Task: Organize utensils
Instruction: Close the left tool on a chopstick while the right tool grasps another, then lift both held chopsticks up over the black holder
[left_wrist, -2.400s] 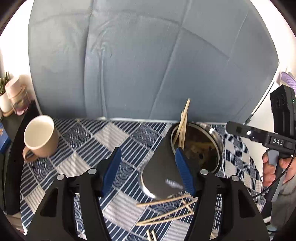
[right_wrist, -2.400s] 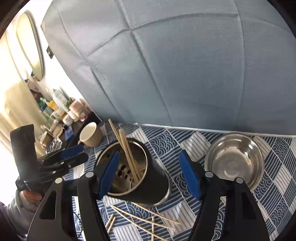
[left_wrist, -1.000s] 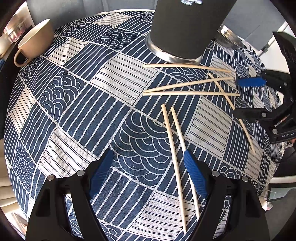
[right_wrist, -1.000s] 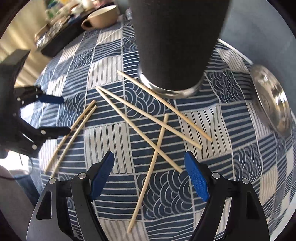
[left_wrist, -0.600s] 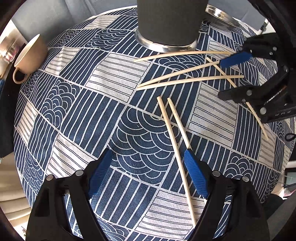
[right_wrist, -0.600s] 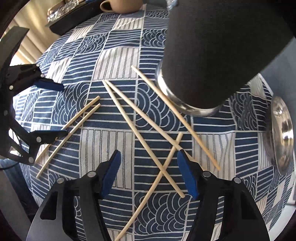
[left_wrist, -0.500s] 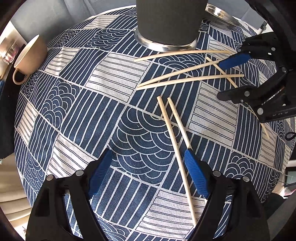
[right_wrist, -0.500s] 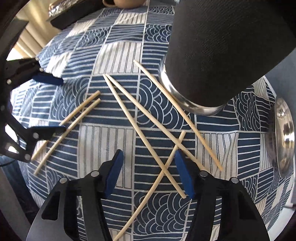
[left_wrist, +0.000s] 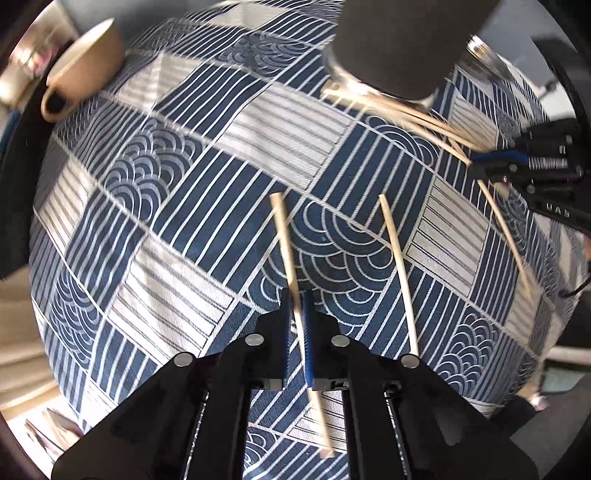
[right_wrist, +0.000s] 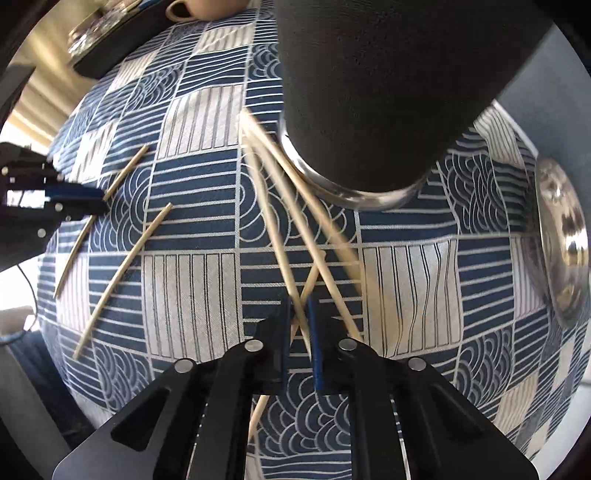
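Several wooden chopsticks lie on the blue patterned tablecloth (left_wrist: 177, 258) in front of a dark cylindrical utensil holder (left_wrist: 402, 48) with a steel base. My left gripper (left_wrist: 295, 306) is shut on one chopstick (left_wrist: 286, 243); a second chopstick (left_wrist: 397, 269) lies loose to its right. My right gripper (right_wrist: 297, 310) is shut on two crossed chopsticks (right_wrist: 273, 229) just below the holder (right_wrist: 384, 74). More chopsticks (right_wrist: 314, 225) lie beside them. Each gripper shows in the other's view, the left (right_wrist: 74, 199) and the right (left_wrist: 491, 158).
A tan mug (left_wrist: 85, 66) stands at the far left of the cloth. A steel bowl (right_wrist: 561, 236) sits right of the holder. Two loose chopsticks (right_wrist: 122, 277) lie at left in the right wrist view. A dark tray (right_wrist: 107, 55) borders the cloth's far side.
Both grippers have come down to the cloth and closed, the left on one chopstick, the right on two crossed chopsticks. The left pair of chopsticks has spread apart.
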